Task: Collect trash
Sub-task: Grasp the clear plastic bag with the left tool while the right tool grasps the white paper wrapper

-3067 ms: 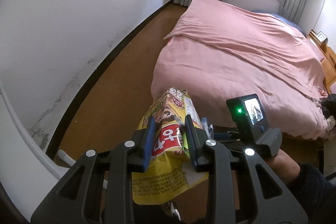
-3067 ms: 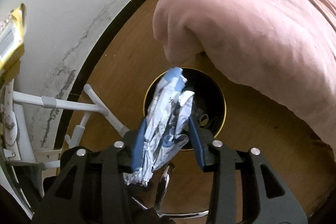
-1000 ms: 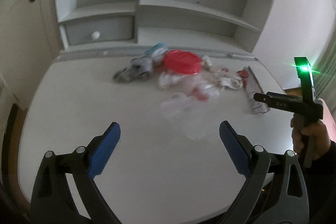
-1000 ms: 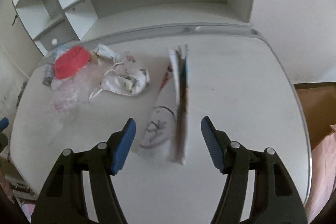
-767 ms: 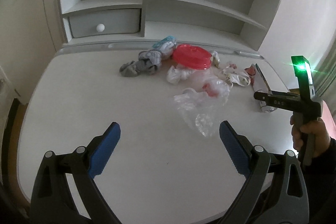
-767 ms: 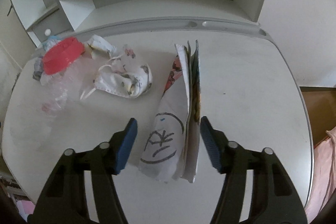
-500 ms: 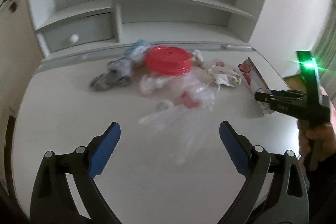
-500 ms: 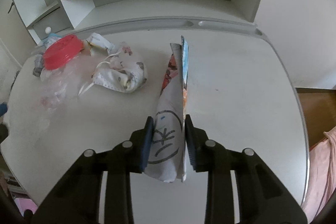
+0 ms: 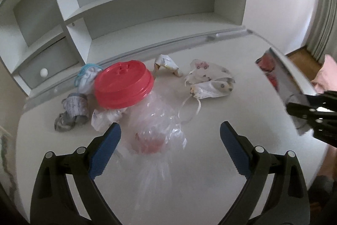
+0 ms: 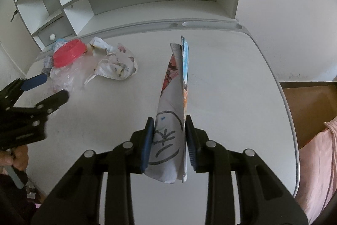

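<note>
Two things have changed in the last second. My right gripper (image 10: 168, 142), which stood wide around the folded paper wrapper (image 10: 171, 119) on the white desk (image 10: 231, 88), is now clenched on it: both blue pads press its sides, and the wrapper stands on edge between them, its far tip reaching out over the desk. That piece is secured, I judge, and ready to be carried off to the bin.

My left gripper (image 9: 168, 151) has swung in closer to the pile. Its jaws are released and wide, with the crumpled clear plastic bag (image 9: 155, 136) lying between and just ahead of the pads, untouched by either. The red plastic lid (image 9: 123, 85) sits at the bag's far end, seemingly on top of it, so I expect it may drag along when the bag is lifted.

Still on the desk are the patterned face mask (image 9: 210, 81) beside the bag, a small torn wrapper (image 9: 166, 63) behind it, and several crumpled scraps (image 9: 73, 113) left of the lid. So one piece is in hand, one is lined up, and the rest are waiting.
</note>
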Action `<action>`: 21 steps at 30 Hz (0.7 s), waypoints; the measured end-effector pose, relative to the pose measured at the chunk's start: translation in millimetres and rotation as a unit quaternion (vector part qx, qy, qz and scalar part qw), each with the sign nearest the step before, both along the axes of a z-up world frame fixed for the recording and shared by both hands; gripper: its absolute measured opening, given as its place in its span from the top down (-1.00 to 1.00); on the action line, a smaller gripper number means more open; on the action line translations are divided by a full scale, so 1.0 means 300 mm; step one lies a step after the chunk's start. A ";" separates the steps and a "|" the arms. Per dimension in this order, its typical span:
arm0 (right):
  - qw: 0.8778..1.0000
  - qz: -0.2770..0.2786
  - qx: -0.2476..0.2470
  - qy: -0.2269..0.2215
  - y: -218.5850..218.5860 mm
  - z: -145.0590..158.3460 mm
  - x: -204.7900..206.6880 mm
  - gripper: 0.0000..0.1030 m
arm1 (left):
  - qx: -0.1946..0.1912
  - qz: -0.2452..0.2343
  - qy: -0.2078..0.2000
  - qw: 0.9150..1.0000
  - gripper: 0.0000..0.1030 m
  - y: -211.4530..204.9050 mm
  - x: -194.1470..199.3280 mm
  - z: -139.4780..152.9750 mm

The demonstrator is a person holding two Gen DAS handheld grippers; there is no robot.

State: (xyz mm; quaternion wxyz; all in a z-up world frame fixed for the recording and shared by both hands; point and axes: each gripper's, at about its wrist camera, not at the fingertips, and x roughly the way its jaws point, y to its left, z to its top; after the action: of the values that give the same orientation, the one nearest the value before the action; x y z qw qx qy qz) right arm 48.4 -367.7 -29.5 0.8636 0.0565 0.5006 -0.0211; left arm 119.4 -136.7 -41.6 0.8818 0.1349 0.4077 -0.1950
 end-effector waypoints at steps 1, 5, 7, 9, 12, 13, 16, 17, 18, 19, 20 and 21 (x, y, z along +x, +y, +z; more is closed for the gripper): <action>1.000 0.000 0.000 0.000 0.001 0.000 -0.001 0.42 | 0.005 0.002 -0.002 1.000 -0.78 -0.004 0.002 -0.004; 1.000 0.000 0.000 -0.001 0.002 -0.003 0.002 0.42 | 0.025 0.005 0.004 1.000 -0.26 -0.017 0.016 -0.029; 1.000 0.000 0.000 -0.003 0.001 0.000 0.002 0.42 | 0.026 0.015 0.009 1.000 0.19 -0.006 0.022 -0.038; 1.000 -0.003 0.001 -0.007 -0.001 0.008 -0.005 0.42 | 0.012 0.015 0.009 1.000 0.37 0.017 0.009 -0.012; 1.000 -0.009 0.005 -0.016 -0.013 0.024 -0.018 0.42 | -0.025 0.011 0.007 1.000 0.39 0.057 -0.023 0.065; 1.000 -0.013 0.009 -0.018 -0.019 0.028 -0.022 0.42 | -0.031 0.013 0.001 0.999 0.39 0.070 -0.034 0.091; 0.999 -0.021 0.020 -0.026 -0.036 0.037 -0.039 0.42 | -0.071 0.013 -0.012 0.997 0.39 0.115 -0.067 0.189; 0.999 -0.022 0.025 -0.027 -0.042 0.039 -0.045 0.42 | -0.082 0.012 -0.012 0.997 0.39 0.124 -0.073 0.211; 0.999 -0.024 0.031 -0.028 -0.050 0.039 -0.051 0.42 | -0.089 0.012 -0.012 0.996 0.39 0.126 -0.074 0.227; 0.998 -0.027 0.041 -0.029 -0.061 0.038 -0.058 0.42 | -0.096 0.014 -0.013 0.995 0.39 0.133 -0.077 0.243; 0.998 -0.028 0.050 -0.030 -0.074 0.040 -0.066 0.42 | -0.106 0.015 -0.015 0.994 0.39 0.138 -0.081 0.263; 0.997 -0.031 0.058 -0.033 -0.086 0.040 -0.077 0.42 | -0.114 0.014 -0.017 0.993 0.39 0.139 -0.087 0.281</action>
State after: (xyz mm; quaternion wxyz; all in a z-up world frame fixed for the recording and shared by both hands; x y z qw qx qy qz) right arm 25.2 -393.6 -17.4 0.8740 0.1232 0.4697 -0.0172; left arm 93.4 -94.9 42.5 0.9008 0.0312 0.3694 -0.2259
